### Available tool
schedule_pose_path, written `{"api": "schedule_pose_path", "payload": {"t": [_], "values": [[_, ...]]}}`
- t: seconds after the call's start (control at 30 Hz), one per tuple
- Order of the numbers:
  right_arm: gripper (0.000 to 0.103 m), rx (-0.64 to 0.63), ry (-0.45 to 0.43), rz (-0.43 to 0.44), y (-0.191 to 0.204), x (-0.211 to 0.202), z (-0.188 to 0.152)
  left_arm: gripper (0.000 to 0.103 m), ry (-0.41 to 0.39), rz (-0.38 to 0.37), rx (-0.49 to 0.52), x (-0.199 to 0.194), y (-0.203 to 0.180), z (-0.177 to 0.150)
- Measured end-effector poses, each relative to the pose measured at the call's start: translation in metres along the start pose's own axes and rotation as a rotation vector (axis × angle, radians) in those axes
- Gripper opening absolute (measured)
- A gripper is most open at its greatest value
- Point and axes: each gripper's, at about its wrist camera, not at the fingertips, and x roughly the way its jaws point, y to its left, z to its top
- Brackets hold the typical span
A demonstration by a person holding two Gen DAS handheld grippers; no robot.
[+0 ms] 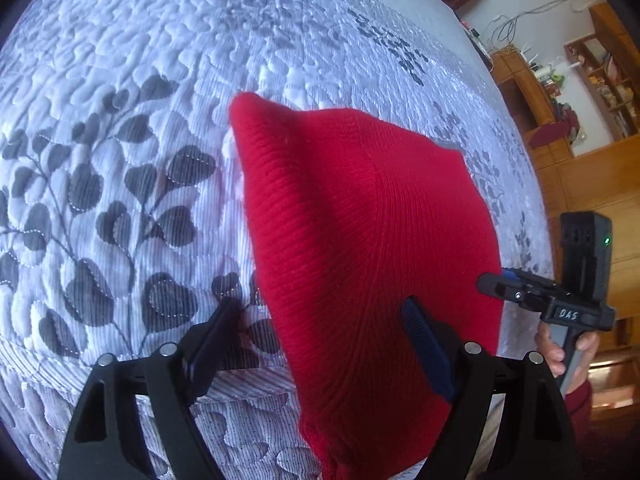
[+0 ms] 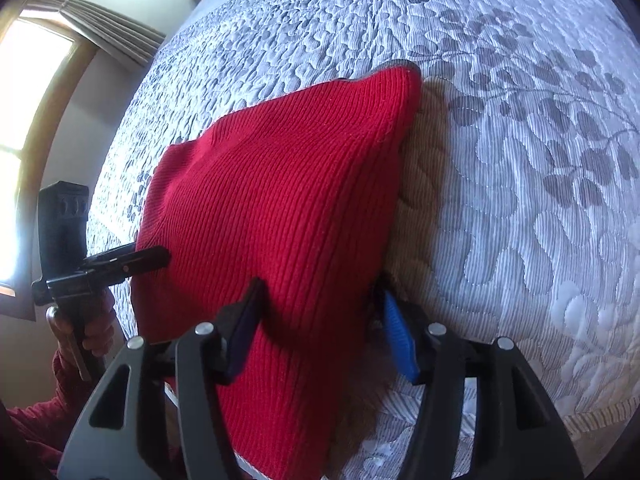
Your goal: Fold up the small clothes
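A red knit garment [image 1: 360,208] [image 2: 280,184] stands tented above the grey leaf-patterned bedspread [image 1: 120,160] [image 2: 520,200], its far corner lifted and casting a shadow. My right gripper [image 2: 322,290] has the near part of the garment bunched between its jaws; the left finger dents the knit and the blue pad [image 2: 396,340] sits against its right edge. In the left wrist view that gripper [image 1: 494,282] reaches the garment's right edge. My left gripper [image 1: 320,306] stands wide open; its right pad [image 1: 424,344] rests on the red knit and its left finger is clear of the cloth.
The bed's front edge runs along the bottom of both views. Wooden shelves [image 1: 600,80] with clutter stand beyond the bed at the right. A bright window [image 2: 24,120] with a curtain [image 2: 108,28] is at the left. A person's hands [image 1: 560,352] [image 2: 96,332] hold the gripper handles.
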Motion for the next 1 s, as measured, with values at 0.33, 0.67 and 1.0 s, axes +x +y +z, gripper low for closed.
{"api": "schedule_pose_path", "payload": {"t": [0.33, 0.67, 1.0], "values": [[0.06, -0.001, 0.003, 0.026, -0.005, -0.002, -0.002, 0.096, 0.102, -0.061, 0.035, 0.012, 0.0, 0.013], [0.061, 0.019, 0.018, 0.056, -0.011, -0.004, -0.005, 0.092, 0.158, -0.194, 0.011, 0.013, 0.007, 0.018], [0.063, 0.017, 0.008, 0.077, -0.007, 0.009, 0.003, 0.053, 0.238, -0.301, -0.035, 0.02, 0.018, 0.015]]}}
